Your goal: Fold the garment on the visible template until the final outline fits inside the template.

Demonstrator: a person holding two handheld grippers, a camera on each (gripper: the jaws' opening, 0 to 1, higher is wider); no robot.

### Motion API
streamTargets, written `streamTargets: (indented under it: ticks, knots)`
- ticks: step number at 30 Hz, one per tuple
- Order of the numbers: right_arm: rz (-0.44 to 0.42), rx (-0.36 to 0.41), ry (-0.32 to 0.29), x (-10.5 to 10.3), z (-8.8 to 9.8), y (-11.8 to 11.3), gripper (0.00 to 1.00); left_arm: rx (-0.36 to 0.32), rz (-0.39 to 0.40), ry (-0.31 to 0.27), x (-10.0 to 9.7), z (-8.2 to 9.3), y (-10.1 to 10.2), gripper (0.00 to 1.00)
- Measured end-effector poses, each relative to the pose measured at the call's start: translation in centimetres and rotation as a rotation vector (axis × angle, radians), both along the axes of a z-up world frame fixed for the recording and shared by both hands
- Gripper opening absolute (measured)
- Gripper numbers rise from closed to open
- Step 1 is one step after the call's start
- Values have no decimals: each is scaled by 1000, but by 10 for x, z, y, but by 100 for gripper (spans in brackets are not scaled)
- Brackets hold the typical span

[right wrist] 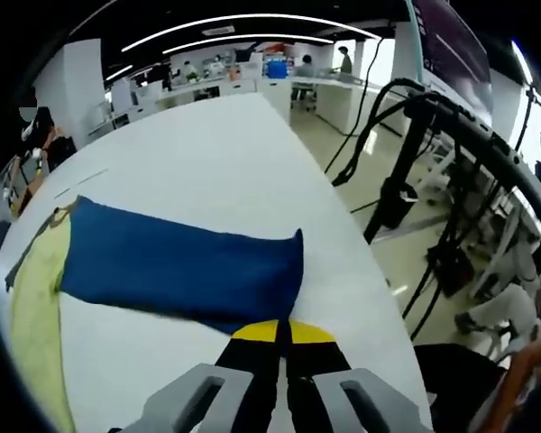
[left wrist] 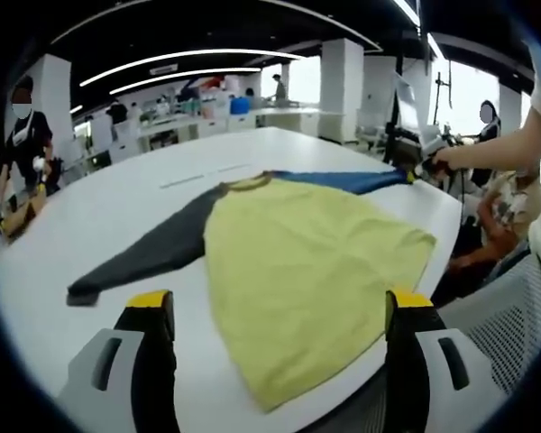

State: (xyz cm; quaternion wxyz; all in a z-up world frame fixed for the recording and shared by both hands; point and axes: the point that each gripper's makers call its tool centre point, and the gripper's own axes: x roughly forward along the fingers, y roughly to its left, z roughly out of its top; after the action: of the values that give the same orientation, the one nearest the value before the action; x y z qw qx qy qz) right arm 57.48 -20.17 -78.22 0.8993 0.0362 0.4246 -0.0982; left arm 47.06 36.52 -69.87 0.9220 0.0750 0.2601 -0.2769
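A long-sleeved garment lies flat on the white table (left wrist: 117, 216). Its body is yellow (left wrist: 307, 271), one sleeve dark grey (left wrist: 153, 253), the other blue (left wrist: 352, 182). My left gripper (left wrist: 279, 305) hovers open over the near hem, its yellow-tipped jaws wide apart and holding nothing. In the right gripper view the blue sleeve (right wrist: 180, 266) stretches across the table, and my right gripper (right wrist: 281, 332) is shut on its cuff edge. From the left gripper view, the right gripper (left wrist: 422, 171) appears at the sleeve's far end, held by a hand. Faint grey marks (left wrist: 198, 177) lie beyond the collar.
The table edge (right wrist: 361, 253) drops off close to the blue cuff. Black stands and cables (right wrist: 451, 180) rise beyond it. A grey mesh chair (left wrist: 505, 316) sits near the garment's hem. People stand at the left (left wrist: 22, 135) and right (left wrist: 491, 126).
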Motion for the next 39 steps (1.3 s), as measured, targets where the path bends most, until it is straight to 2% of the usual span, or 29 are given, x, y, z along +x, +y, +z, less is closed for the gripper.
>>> streamTargets:
  ticks: [11, 13, 19, 22, 27, 35, 39]
  knots:
    - [26, 20, 10, 2, 0, -5, 0, -2, 1, 1, 0, 0, 0, 94]
    - [-1, 29, 6, 2, 0, -8, 0, 0, 1, 1, 0, 0, 0, 94]
    - [-12, 59, 15, 1, -4, -7, 12, -1, -1, 5, 0, -1, -2, 94]
    - [-11, 66, 17, 2, -4, -7, 13, -2, 0, 5, 1, -1, -1, 93]
    - [11, 25, 45, -2, -5, -6, 11, 1, 0, 4, 1, -1, 1, 93]
    - [-56, 77, 26, -2, -5, -11, 2, -3, -8, 4, 0, -2, -1, 97]
    - [-43, 69, 26, -1, -6, -10, 0, 0, -13, 1, 0, -2, -1, 98]
